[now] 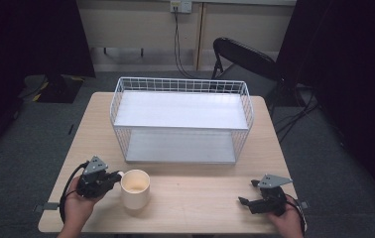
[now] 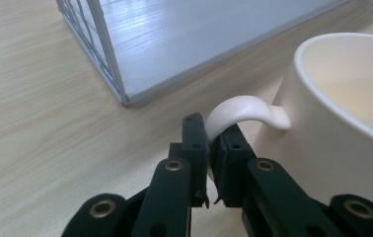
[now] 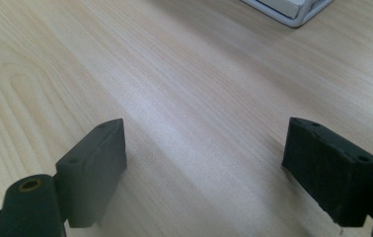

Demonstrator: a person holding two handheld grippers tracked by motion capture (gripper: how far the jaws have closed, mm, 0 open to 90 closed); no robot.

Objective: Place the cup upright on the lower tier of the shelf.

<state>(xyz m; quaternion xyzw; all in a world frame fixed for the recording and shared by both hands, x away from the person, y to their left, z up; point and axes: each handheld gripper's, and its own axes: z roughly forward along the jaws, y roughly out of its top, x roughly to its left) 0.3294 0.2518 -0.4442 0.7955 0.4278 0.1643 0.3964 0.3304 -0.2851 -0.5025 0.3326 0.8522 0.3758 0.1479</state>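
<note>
A white wire basket (image 1: pixel 180 119) stands on the far half of my table (image 1: pixel 200 198), with a pale flat shelf board across its top and another at its bottom; its near front is well apart from my hands, and a bare strip of wood lies between. In the left gripper view, its lower corner (image 2: pixel 118 84) sits just beyond my left tool. Behind the table stands a dark folding chair (image 1: pixel 245 57).

The cream mug (image 1: pixel 135 188) stands upright on the near left part of the table, just right of my left tool (image 1: pixel 113 178). Its handle points toward that tool, and the two black jaws are clamped flat on the handle (image 2: pixel 239 111), squeezing its thin curved loop between them.

My right tool (image 1: pixel 247 193) rests low at the near right corner, well apart from the mug, its jaws spread wide over bare wood with nothing between them.

The mug is smooth, glossy and cylindrical; the table has a light wood grain; the basket is thin coated wire in a square grid.
</note>
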